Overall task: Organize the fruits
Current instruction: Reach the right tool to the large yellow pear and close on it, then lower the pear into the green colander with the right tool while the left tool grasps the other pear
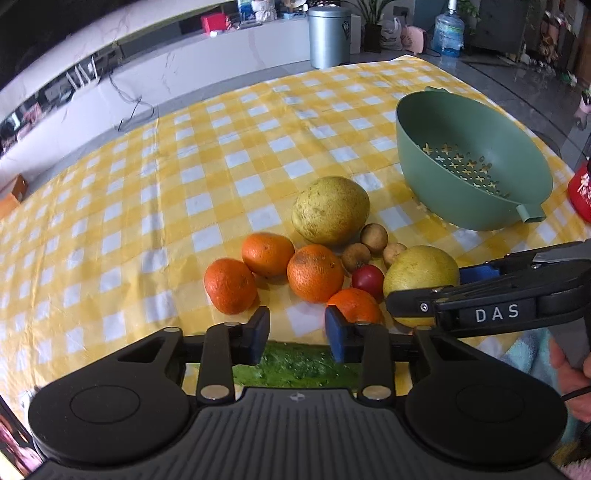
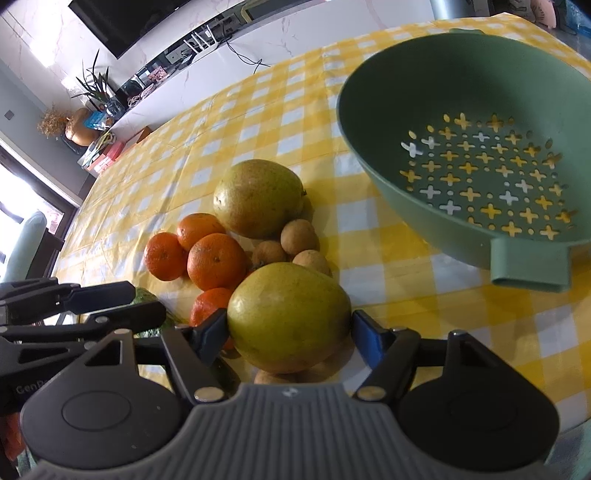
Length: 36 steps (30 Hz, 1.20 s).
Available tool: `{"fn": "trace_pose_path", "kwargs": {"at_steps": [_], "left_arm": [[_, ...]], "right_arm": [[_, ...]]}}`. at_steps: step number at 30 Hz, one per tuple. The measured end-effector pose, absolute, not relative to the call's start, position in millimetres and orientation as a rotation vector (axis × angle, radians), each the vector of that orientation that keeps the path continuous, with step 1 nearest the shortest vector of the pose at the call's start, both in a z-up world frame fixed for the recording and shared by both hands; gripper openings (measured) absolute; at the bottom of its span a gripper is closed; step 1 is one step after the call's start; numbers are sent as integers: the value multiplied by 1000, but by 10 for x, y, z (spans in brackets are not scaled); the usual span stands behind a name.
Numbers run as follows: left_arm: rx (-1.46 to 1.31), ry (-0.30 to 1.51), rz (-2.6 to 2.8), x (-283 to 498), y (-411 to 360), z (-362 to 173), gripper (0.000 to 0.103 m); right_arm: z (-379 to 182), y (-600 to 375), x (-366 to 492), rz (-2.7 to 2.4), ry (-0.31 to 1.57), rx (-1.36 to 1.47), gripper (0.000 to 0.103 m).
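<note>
A pile of fruit lies on the yellow checked tablecloth (image 1: pixel 147 206): two big yellow-green citrus fruits (image 1: pixel 330 210) (image 1: pixel 421 275), several oranges (image 1: pixel 314 272), small brown fruits (image 1: pixel 373 237) and a red one (image 1: pixel 367 279). An empty green colander (image 1: pixel 472 162) stands at the right, also in the right wrist view (image 2: pixel 480 147). My left gripper (image 1: pixel 297 334) is open above a green vegetable (image 1: pixel 295 363). My right gripper (image 2: pixel 290 328) has its pads on both sides of the near yellow-green fruit (image 2: pixel 288 317); the right pad stands slightly apart from it.
A red container (image 1: pixel 580 192) sits at the table's right edge. A grey bin (image 1: pixel 328 35) and a water jug (image 1: pixel 448 33) stand on the floor beyond the table. My left gripper shows in the right wrist view (image 2: pixel 74 314) at the left.
</note>
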<state>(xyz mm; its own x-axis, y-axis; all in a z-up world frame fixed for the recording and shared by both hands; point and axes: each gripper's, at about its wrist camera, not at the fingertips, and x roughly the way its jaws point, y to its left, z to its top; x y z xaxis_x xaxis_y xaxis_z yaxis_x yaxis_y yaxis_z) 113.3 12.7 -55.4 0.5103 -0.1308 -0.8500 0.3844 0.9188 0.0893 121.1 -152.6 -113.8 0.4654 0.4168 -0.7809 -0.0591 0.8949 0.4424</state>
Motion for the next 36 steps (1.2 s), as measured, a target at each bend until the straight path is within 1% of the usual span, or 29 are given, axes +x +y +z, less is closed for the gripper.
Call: {"fn": "trace_pose_path", "kwargs": {"at_steps": [4, 5, 6, 7, 8, 13, 15, 17, 25, 29, 35, 36], "left_arm": [[315, 969, -339, 1166, 91, -500, 41], [317, 962, -352, 1178, 84, -480, 44], [316, 957, -366, 1195, 78, -460, 49], [312, 954, -386, 1215, 71, -441, 62], [307, 949, -414, 1229, 68, -422, 68], [323, 932, -438, 1324, 50, -358, 69], [332, 928, -449, 1363, 28, -330, 70], [323, 929, -474, 1410, 0, -309, 76], [217, 973, -510, 1721, -128, -422, 80], [178, 1006, -492, 1873, -179, -544, 80], [45, 1071, -433, 2091, -147, -721, 81], [18, 1081, -433, 2119, -140, -740, 83]], "right_arm": [[-1119, -1541, 1182, 303, 1052, 371, 69], [-1104, -1556, 1172, 305, 1049, 371, 68], [-1084, -1576, 1164, 307, 1042, 372, 68], [-1056, -1594, 1151, 309, 1034, 371, 68], [-1018, -1617, 1130, 311, 1025, 367, 68], [-794, -1751, 1009, 327, 981, 351, 68], [-680, -1811, 922, 337, 954, 338, 68], [-547, -1864, 842, 346, 923, 320, 68], [-55, -2191, 789, 299, 773, 291, 68], [-42, -2378, 1016, 210, 761, 243, 68], [-288, -2598, 1428, 129, 818, 213, 68], [-337, -2618, 1494, 124, 830, 215, 68]]}}
